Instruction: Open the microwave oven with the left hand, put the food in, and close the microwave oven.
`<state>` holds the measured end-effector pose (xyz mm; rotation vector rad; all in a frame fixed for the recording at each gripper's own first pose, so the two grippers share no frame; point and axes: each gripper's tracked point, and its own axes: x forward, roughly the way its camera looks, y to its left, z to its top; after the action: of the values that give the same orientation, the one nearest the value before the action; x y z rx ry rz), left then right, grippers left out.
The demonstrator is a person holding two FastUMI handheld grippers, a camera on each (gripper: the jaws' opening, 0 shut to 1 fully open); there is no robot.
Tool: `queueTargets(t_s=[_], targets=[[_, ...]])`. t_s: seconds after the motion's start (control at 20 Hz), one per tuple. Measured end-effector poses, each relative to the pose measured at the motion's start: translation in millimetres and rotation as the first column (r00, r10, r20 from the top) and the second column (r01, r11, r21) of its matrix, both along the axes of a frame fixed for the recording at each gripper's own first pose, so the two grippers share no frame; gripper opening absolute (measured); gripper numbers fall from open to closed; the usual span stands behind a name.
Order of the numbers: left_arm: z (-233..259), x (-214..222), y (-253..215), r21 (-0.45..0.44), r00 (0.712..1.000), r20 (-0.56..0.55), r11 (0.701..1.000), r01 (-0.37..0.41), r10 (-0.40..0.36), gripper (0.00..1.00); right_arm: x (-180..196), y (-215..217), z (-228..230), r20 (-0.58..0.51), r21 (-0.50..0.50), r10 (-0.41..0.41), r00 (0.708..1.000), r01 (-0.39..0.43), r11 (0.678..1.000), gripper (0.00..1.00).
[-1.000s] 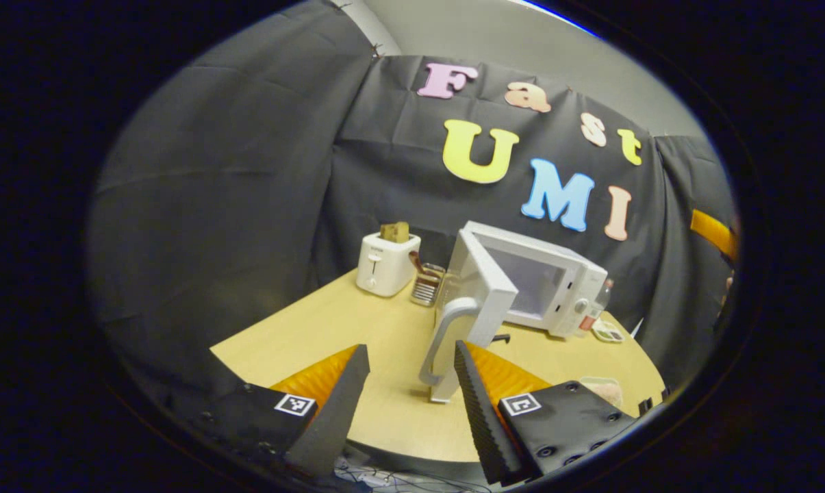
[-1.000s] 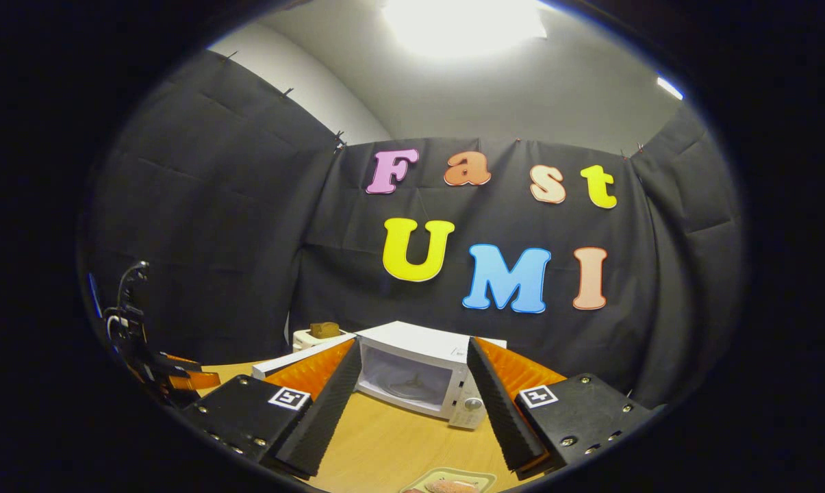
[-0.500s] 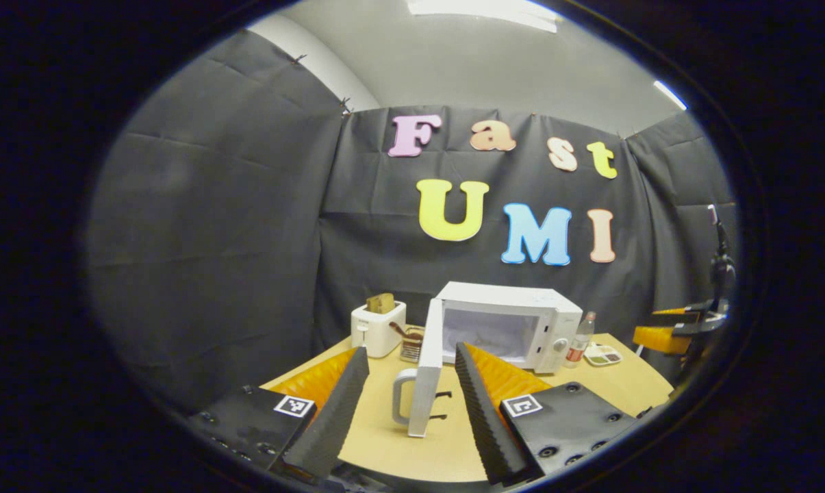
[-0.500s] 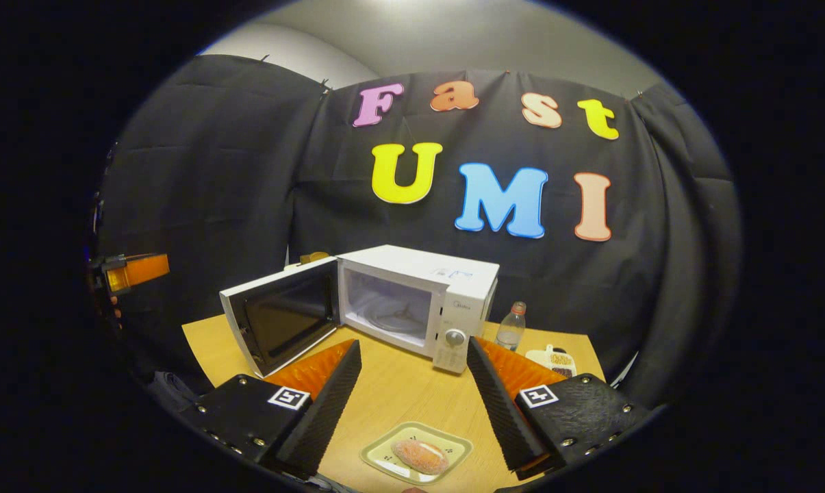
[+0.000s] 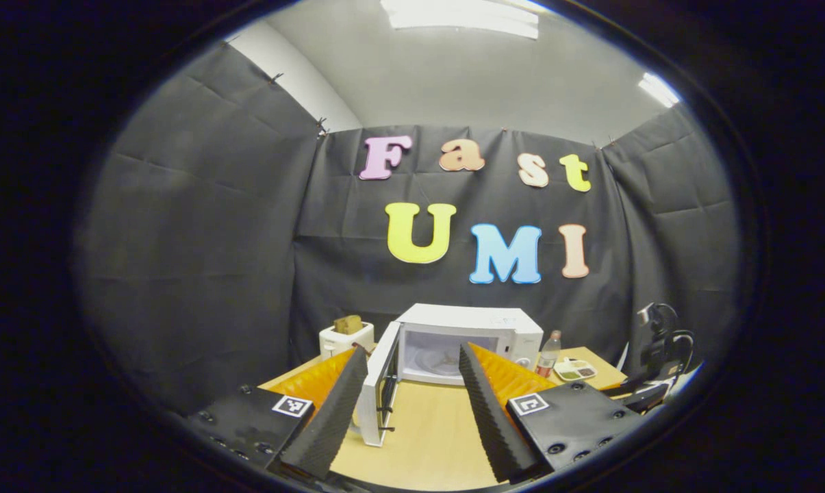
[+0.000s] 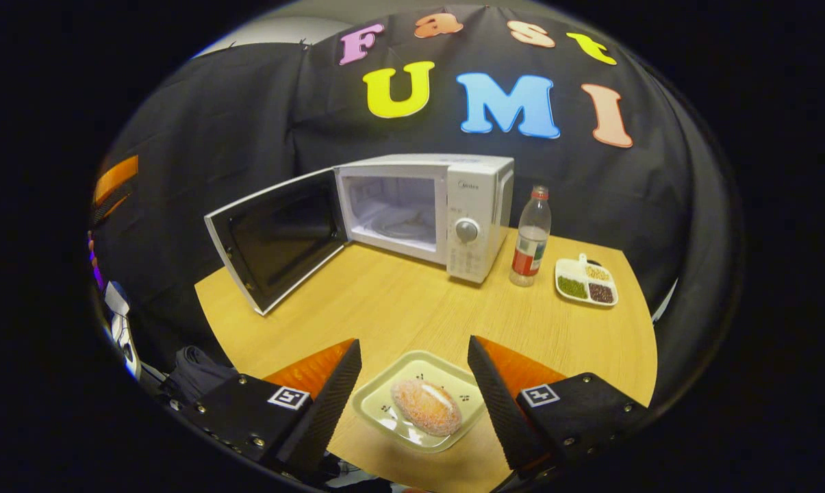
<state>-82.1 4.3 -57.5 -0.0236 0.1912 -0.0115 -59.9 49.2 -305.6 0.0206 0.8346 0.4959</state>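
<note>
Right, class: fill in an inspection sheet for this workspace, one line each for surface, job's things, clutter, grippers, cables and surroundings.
Surface: wooden table, bare in the middle.
Job's things: microwave with its door swung wide open, cavity empty; food on a plate at the near edge.
Clutter: bottle beside the microwave; divided snack dish; toaster.
Grippers: right gripper open, fingers either side of the plate; left gripper open, holding nothing.
Cables: nothing seen on the table.
Surroundings: black cloth wall.
</note>
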Motion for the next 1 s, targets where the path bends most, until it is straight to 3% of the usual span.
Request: queueTargets(t_s=[0.05, 0.4, 0.8, 0.85, 1.0], targets=[[-1.1, -4.1, -1.6, 0.014, 1.0, -0.003, 1.0, -0.006, 0.006, 0.93, -4.8, -1.6, -13.2, -0.022, -0.018, 0.011, 1.0, -0.011, 1.0, 0.96], [-11.4, -28.5, -1.0, 0.046, 0.996, -0.041, 0.996, -0.082, 0.084, 0.95, -22.3, -11.1, -82.2, -0.156, -0.086, 0.072, 0.985, -0.086, 0.993, 0.96], [-13.8, -36.3, -4.4, 0.062, 0.992, -0.048, 0.992, -0.112, 0.115, 0.95, -32.5, -11.6, -112.0, -0.216, -0.109, 0.145, 0.966, -0.171, 0.979, 0.96], [-13.2, -34.0, -4.9, 0.062, 0.993, -0.048, 0.992, -0.109, 0.112, 0.95, -32.6, -8.9, -114.9, -0.22, -0.104, 0.147, 0.964, -0.173, 0.979, 0.86], [-18.4, -24.9, -5.2, 0.06, 0.995, -0.047, 0.995, -0.081, 0.084, 0.95, -30.8, -5.8, -118.6, -0.254, -0.082, 0.139, 0.957, -0.164, 0.983, 0.85]])
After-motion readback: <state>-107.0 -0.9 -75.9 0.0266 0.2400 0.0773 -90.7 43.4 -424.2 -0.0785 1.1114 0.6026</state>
